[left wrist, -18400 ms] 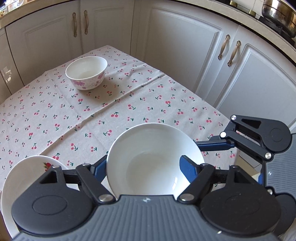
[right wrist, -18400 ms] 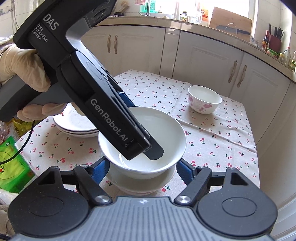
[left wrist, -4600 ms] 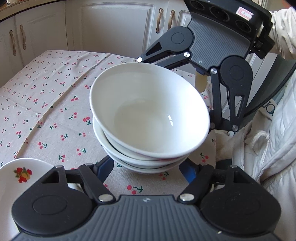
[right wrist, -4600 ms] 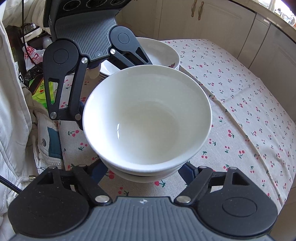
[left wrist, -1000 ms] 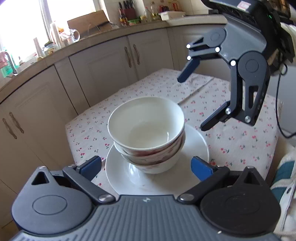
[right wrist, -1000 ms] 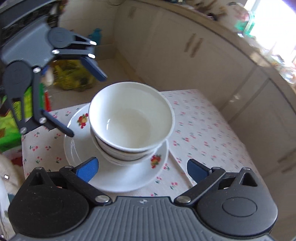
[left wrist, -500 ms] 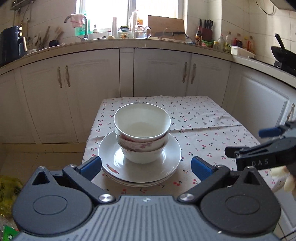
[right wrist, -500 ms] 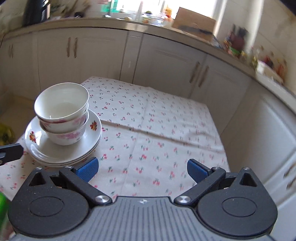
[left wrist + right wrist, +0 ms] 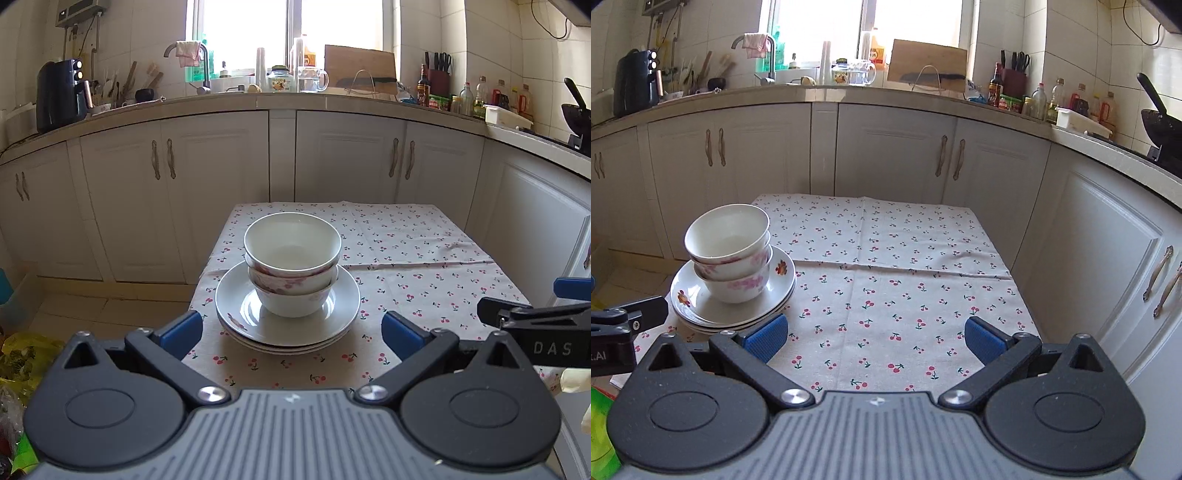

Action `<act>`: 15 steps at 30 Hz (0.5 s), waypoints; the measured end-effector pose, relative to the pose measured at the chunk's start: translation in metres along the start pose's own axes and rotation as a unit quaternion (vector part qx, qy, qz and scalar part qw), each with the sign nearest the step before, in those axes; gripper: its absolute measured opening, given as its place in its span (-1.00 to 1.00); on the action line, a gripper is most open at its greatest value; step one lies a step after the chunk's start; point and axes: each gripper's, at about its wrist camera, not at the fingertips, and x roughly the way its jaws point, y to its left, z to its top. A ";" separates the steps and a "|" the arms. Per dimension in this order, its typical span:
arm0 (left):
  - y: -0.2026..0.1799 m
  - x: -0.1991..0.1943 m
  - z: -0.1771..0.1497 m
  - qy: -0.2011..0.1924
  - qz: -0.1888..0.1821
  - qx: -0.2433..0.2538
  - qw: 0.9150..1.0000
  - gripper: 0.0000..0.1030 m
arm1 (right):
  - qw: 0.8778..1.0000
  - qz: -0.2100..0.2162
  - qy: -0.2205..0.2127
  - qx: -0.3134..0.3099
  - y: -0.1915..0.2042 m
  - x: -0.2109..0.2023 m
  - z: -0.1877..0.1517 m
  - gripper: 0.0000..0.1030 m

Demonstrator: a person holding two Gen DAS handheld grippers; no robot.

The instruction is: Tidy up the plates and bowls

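Observation:
Stacked white bowls with pink flowers (image 9: pixel 292 266) sit nested on a stack of white plates (image 9: pixel 343 306) at the near left of the cherry-print table (image 9: pixel 406 258). The same bowls (image 9: pixel 729 251) and plates (image 9: pixel 783 280) show at the left in the right wrist view. My left gripper (image 9: pixel 291 330) is open and empty, held back just in front of the plates. My right gripper (image 9: pixel 875 338) is open and empty over the table's near edge, to the right of the stack. Its tip also shows in the left wrist view (image 9: pixel 532 314).
White cabinets (image 9: pixel 207 192) stand behind and to the right of the table. A counter (image 9: pixel 332 99) with a kettle, bottles and a cutting board runs along the back. Bags (image 9: pixel 22 354) lie on the floor at the left.
Both grippers have drawn back and levelled out from close around the bowl stack. The stack stays put on the plates. The right gripper has swung to the right side of the table.

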 end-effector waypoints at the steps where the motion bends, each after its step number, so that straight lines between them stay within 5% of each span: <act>1: -0.001 -0.001 0.000 0.000 0.001 0.001 1.000 0.99 | 1.000 0.002 -0.001 0.000 0.001 -0.001 -0.001 1.00; 15: -0.005 -0.002 -0.001 0.007 -0.001 0.002 1.000 0.99 | 1.000 0.004 -0.007 0.001 0.002 -0.007 -0.003 1.00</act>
